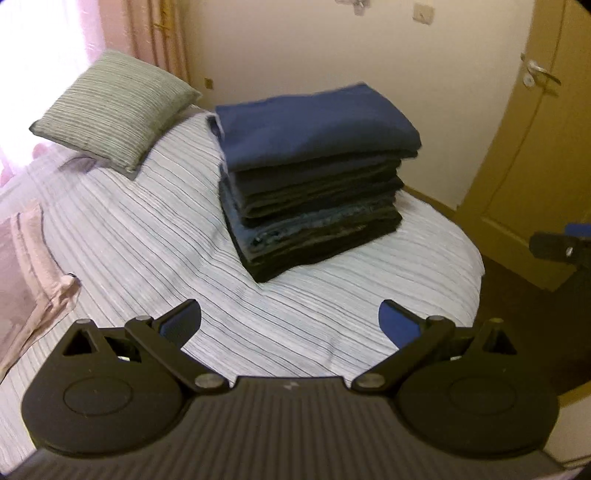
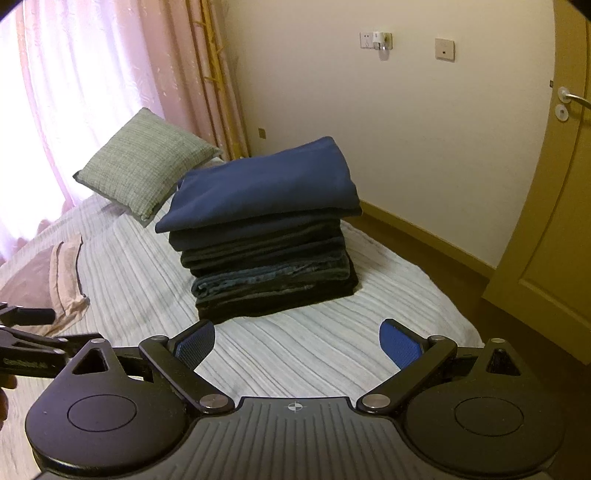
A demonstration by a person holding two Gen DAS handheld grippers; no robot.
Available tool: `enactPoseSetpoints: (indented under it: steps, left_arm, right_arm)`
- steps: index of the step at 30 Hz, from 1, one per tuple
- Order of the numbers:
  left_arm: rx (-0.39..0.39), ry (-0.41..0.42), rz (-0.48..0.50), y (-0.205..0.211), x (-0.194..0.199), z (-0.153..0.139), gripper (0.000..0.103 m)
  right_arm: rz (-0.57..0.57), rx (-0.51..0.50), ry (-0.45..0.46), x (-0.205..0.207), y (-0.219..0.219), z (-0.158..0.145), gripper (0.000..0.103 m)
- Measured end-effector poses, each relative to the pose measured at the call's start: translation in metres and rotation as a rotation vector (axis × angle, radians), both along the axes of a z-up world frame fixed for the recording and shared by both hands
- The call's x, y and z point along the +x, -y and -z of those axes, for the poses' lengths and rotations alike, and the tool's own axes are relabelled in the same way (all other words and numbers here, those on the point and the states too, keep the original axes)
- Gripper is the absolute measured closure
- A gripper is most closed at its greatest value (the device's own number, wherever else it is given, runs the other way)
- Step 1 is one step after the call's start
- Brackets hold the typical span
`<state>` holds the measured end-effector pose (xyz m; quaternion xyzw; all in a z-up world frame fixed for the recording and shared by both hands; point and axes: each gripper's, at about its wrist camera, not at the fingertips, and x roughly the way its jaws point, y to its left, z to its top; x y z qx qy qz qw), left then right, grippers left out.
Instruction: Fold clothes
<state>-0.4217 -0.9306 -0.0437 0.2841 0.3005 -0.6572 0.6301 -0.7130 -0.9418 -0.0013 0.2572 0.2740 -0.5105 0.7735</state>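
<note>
1. Left wrist view: the left hand-held gripper (image 1: 290, 325) has its fingers spread wide apart and holds nothing. Its blue pads (image 1: 397, 328) face inward over bare bedspread.
2. Directly ahead of the fingers, a little to the right of centre, a stack of folded clothes (image 1: 314, 192) rests on the bed (image 1: 155, 236), clear of the fingertips.
3. The top garment (image 1: 314, 129) is navy blue, smooth and folded flat, and it overhangs the layers beneath. Below it lie several dark, near-black folds, with one mottled blue-grey layer low in the stack. The folded edges face the gripper.
4. The bedspread is pale with thin dark stripes. Ahead and to the left, a grey-green ribbed cushion (image 1: 114, 110) lies near the curtain (image 1: 147, 33). A door (image 1: 535, 147) stands ahead on the right.
5. At the right edge, part of the other hand-held gripper is visible.
6. Right wrist view: the right hand-held gripper (image 2: 297, 345) is likewise spread wide and empty, with textured blue pads (image 2: 400, 349).
7. The stack (image 2: 269, 251) sits ahead, slightly left of centre, on the bed (image 2: 388, 295), apart from the fingers. Navy piece on top; dark layers below.
8. The cushion (image 2: 144, 162) lies beyond and left of the stack. A pinkish pillow (image 2: 55, 277) lies at far left.
</note>
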Motion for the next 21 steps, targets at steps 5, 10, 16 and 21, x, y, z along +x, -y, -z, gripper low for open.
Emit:
enactPoseSetpoints:
  steps: [5, 10, 16, 21]
  left_arm:
    - [-0.046, -0.01, -0.07, -0.018, 0.009, -0.005, 0.001]
    - [-0.047, -0.014, -0.099, -0.023, 0.007, -0.004, 0.001]
    - [-0.029, 0.019, -0.065, -0.018, -0.01, -0.002, 0.001]
    - [-0.026, 0.017, -0.071, -0.013, -0.018, -0.001, 0.001]
  right_arm:
    - [-0.038, -0.008, -0.031, 0.012, -0.002, 0.004, 0.005]
    - [-0.083, -0.022, -0.069, 0.026, -0.004, 0.008, 0.005]
    - [-0.084, -0.008, -0.083, 0.026, 0.0, 0.014, 0.005]
    - [-0.08, 0.003, -0.088, 0.023, 0.004, 0.016, 0.005]
